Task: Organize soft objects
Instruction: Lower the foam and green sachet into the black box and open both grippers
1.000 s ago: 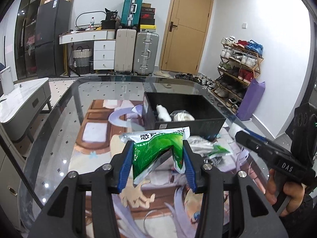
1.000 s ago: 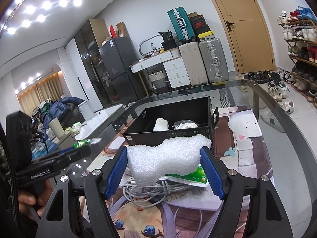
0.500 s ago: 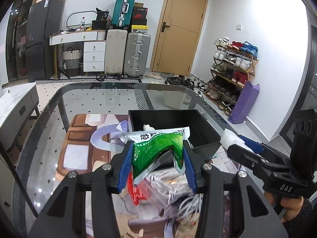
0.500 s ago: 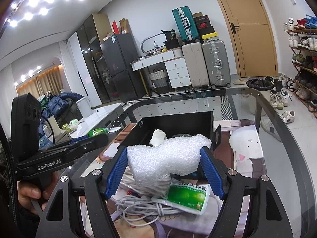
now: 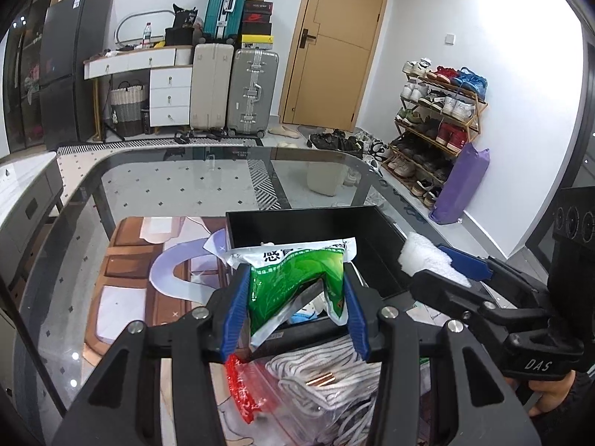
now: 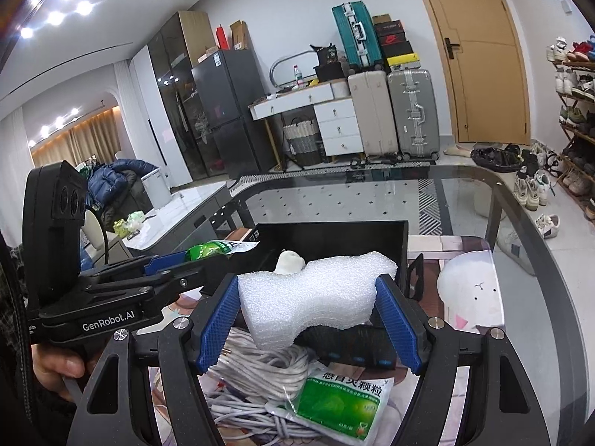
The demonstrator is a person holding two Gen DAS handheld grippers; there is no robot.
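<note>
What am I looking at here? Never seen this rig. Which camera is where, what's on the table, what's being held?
There is no robot: a person holds a two-finger clamp tool in each hand, and a wide-angle camera on each tool looks out along its fingers.

The left tool's view shows the left gripper, with blue pads, shut on a green packet. The other tool pokes in from the right side of that picture.

The right tool's view shows the right gripper shut on a white foam block. The left tool and the hand holding it appear at that picture's left.

Both hover near a black box on a glass table, which has a printed cartoon mat on it. Below the grippers lie a bundle of white cable, a second green packet and a clear bag with a red edge.
</note>
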